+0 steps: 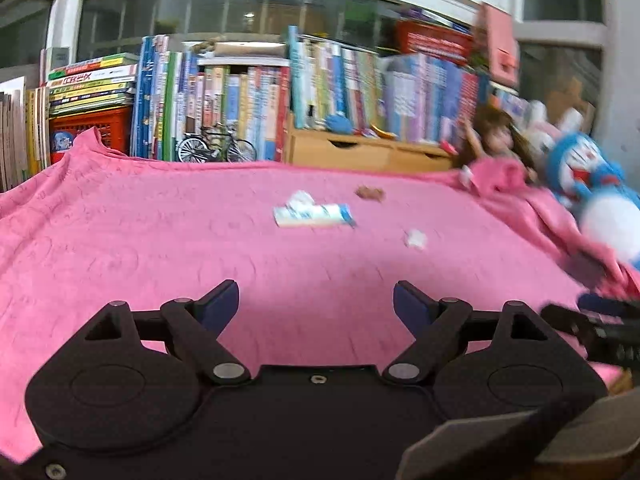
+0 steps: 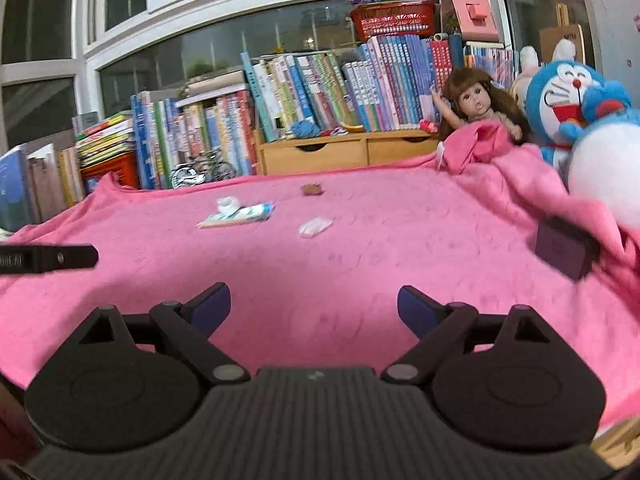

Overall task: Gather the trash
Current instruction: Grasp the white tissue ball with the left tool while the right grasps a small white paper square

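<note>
Four pieces of trash are counted on the pink blanket (image 2: 360,248), all loose and apart from both grippers. A flattened blue-and-white tube (image 2: 236,216) is seen left of centre, with a crumpled white wrapper (image 2: 228,203) touching its far edge. A small white wad (image 2: 316,227) lies just right of the tube, and a brown scrap (image 2: 312,189) sits further back, near the blanket's far edge. The same four are visible in the left wrist view: tube (image 1: 314,216), wrapper (image 1: 301,199), wad (image 1: 415,239), scrap (image 1: 371,193).

The left gripper (image 1: 316,304) is held with fingers wide, nothing between them. The right gripper (image 2: 314,306) is likewise spread wide and empty. Both are aimed over the blanket toward the trash cluster, probably so the pieces can be approached from the near side; no pick is judged begun.

Two toys are propped at the right edge: one doll (image 2: 476,108) tucked under the blanket, one blue plush (image 2: 568,100) beside it. These are judged not trash. Books (image 2: 320,88) are lined along the back. No bin is seen.
</note>
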`<state>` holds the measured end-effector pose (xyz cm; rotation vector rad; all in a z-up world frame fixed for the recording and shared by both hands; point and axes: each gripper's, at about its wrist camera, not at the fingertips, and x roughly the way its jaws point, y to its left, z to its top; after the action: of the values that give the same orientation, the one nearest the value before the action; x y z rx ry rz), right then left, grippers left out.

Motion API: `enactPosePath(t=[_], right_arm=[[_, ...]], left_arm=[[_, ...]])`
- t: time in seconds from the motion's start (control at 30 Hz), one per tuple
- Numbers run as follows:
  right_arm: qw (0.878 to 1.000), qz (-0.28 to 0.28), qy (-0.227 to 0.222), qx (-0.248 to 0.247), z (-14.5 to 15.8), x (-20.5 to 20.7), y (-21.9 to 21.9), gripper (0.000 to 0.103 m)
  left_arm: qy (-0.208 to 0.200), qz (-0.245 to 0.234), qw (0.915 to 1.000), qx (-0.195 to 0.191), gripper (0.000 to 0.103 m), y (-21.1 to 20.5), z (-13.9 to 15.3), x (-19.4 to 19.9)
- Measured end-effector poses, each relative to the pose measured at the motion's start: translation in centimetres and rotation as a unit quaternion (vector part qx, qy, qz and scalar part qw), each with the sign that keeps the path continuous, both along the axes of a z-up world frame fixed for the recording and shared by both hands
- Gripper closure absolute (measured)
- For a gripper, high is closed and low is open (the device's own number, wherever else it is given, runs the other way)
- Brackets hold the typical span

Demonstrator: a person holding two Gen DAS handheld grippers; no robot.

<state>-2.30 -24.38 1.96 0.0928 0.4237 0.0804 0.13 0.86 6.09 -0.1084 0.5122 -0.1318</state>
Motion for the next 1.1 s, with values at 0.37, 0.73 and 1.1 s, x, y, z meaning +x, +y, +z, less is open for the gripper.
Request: enactPosePath(t=[0.37,0.73,1.1], right_arm=[[0.999,0.01,0.036,-0.031,1.4,11.7,0.2,0.018],[0.993,0.03,0.113,-0.007,-2.1,20.4,2.3,0.033],[0.99,0.028,0.135,-0.013,-4.3,23.5,3.3,0.045]], left_arm=[[0.02,0.053,0.9984,0.005,0.019,-0.4,0.2,18.5],[0.088,0.096,0.9914,0.007,0.025,-2.1,-5.1,29.7],[0.117,0.079,0.9898,0.017,0.06,-3.7,-8.1,32.0]])
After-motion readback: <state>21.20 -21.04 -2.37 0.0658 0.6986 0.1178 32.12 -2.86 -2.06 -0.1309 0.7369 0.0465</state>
